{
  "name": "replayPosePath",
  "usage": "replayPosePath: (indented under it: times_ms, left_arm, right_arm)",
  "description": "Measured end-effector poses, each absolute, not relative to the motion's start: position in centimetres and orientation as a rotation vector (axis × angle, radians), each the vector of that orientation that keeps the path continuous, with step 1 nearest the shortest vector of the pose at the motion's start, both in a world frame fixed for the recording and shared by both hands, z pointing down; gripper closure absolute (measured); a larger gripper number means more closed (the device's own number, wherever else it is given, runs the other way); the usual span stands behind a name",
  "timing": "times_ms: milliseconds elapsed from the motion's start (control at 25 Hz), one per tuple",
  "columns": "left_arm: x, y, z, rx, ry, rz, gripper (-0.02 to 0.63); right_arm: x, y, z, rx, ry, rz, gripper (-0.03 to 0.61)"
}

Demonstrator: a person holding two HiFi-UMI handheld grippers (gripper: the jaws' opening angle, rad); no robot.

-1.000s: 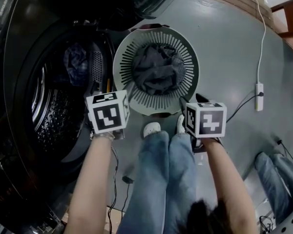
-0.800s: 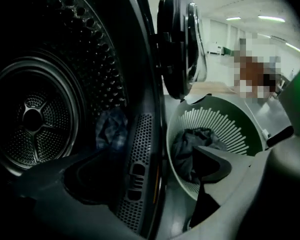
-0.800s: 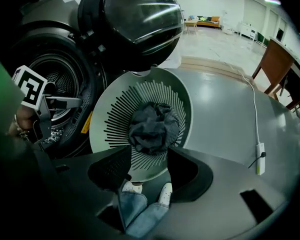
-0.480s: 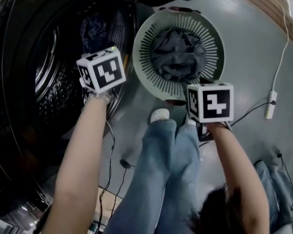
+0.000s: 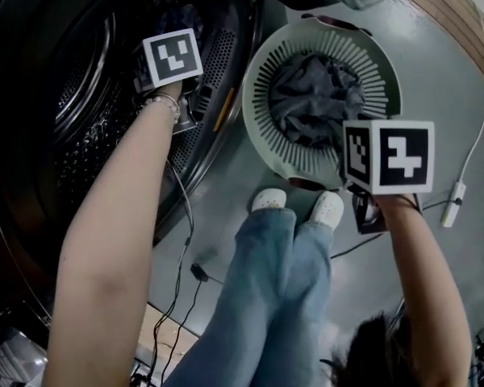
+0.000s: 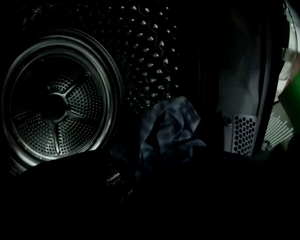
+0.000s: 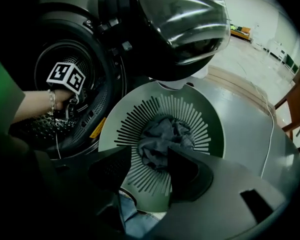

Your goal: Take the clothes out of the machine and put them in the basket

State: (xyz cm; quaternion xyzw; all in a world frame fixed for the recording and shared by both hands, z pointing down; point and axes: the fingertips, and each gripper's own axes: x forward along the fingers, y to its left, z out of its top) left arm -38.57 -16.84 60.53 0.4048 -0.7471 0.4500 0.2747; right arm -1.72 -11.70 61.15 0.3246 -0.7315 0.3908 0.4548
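Standing on a smooth grey floor (image 5: 436, 95), the machine (image 5: 64, 135) has its dark glass door (image 7: 180, 19) swung open above a round pale-green basket (image 5: 256, 115) that sits just beside the opening. The floor has a dull sheen. A band of wooden boards (image 5: 468, 14) runs along its far edge, and beyond that the right claw's view shows a bright, pale room (image 7: 250, 54).

A white cable (image 5: 481, 127) trails down across the floor to a white power strip (image 5: 452, 202), well apart from the basket. A thin black cable (image 5: 185, 240) snakes along the foot of the machine. The person's jeans (image 5: 274, 280) and white shoes (image 5: 268, 200) are planted on the floor right against the basket's near rim.

A heap of dark grey clothes (image 5: 319, 95) lies in the bottom of the basket. One blue checked garment (image 6: 170, 129) is in the machine, bunched low in the perforated metal drum (image 6: 55, 109).

The left claw (image 5: 171, 59) is inside the machine's mouth. Its jaws show only as wide-set black shapes in the gloom, holding nothing, with the checked garment just ahead of them. The right claw (image 7: 149, 158) hangs over the basket's near side, jaws partly apart and empty, the grey clothes showing through the gap below.
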Motion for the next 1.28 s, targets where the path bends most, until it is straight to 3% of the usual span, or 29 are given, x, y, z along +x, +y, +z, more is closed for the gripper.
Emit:
replayPosePath:
  times_ms: [560, 680, 720, 760, 800, 1280]
  left_arm:
    - [-41.7, -20.4, 69.0, 1.249, -1.690, 1.456, 0.133]
    - [-41.4, -20.0, 69.8, 1.240, -1.621, 1.479, 0.209]
    - [-41.4, -20.0, 69.8, 1.240, -1.616, 1.507, 0.285]
    - [-41.4, -20.0, 69.7, 1.237, -1.618, 1.527, 0.481]
    - [-41.3, -19.9, 69.5, 1.234, -1.620, 1.528, 0.510]
    - [-38.9, -15.8, 63.3, 1.137, -1.765, 1.611, 0.534]
  right_arm:
    - [-4.2, -11.6, 67.1, 0.708, -1.861, 0.886, 0.357]
    - [-4.1, -11.5, 68.5, 0.691, -1.862, 0.877, 0.370]
    - [-4.1, -11.4, 68.8, 0.689, -1.856, 0.879, 0.372]
    - [-4.0, -11.3, 69.0, 0.692, -1.850, 0.885, 0.373]
    - [-3.9, -11.3, 69.0, 0.699, -1.848, 0.894, 0.374]
    - [-1.5, -9.4, 62.9, 0.805, -1.856, 0.949, 0.419]
